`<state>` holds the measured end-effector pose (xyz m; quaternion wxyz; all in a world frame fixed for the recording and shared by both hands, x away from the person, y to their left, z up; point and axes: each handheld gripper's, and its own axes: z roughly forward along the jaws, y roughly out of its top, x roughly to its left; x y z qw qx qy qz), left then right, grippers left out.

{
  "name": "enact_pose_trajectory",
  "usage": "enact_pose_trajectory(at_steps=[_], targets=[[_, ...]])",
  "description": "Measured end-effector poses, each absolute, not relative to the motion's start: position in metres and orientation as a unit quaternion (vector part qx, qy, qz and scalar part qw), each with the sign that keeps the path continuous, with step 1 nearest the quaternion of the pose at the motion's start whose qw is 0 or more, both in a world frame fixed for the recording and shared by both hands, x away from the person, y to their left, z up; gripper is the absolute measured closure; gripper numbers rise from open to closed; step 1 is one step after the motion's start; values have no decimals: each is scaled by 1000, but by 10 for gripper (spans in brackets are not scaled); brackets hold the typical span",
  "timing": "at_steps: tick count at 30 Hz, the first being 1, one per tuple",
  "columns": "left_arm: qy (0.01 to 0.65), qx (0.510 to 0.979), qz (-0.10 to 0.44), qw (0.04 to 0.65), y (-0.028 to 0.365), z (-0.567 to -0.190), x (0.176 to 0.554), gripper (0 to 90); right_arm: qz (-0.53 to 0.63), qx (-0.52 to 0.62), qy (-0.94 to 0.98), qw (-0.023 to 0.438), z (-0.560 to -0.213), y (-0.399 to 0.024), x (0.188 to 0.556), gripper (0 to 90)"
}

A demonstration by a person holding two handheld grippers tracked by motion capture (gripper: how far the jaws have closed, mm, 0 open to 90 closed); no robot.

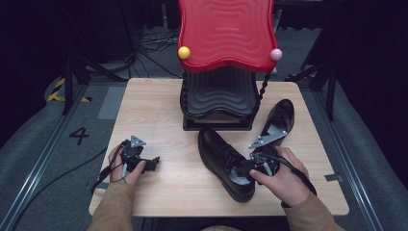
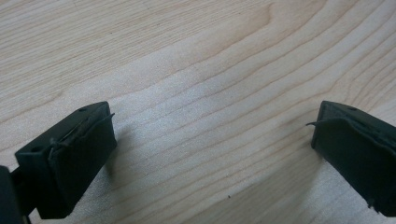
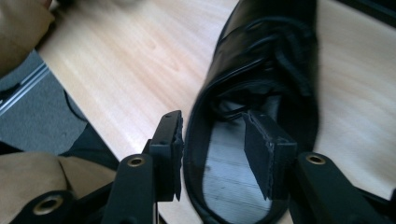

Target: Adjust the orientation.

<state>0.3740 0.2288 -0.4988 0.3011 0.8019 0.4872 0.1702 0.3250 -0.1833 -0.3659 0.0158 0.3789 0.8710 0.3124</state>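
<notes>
A black leather lace-up shoe (image 1: 219,149) lies on the wooden table (image 1: 159,110), toe toward the far side. In the right gripper view the shoe (image 3: 275,56) shows its grey insole. My right gripper (image 1: 243,169) (image 3: 213,117) is open and straddles the shoe's side wall at the heel opening, one jaw inside and one outside, with the pads not pressing. A second black shoe (image 1: 281,115) lies at the right behind it. My left gripper (image 1: 153,164) (image 2: 212,126) rests at the near left, open wide over bare wood with nothing between its fingers.
A stand with a wavy red top (image 1: 226,33) and a ribbed black base (image 1: 219,96) occupies the back middle of the table, with a yellow ball (image 1: 184,52) and a pink ball (image 1: 275,54) at its corners. Grey floor and cables surround the table.
</notes>
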Motion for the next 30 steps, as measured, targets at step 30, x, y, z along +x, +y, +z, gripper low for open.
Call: enact_pose_trajectory(at_steps=[30], targets=[[485,804,170,300,229,-499,375,1,274,480,826,107,-371,-256,422,459]])
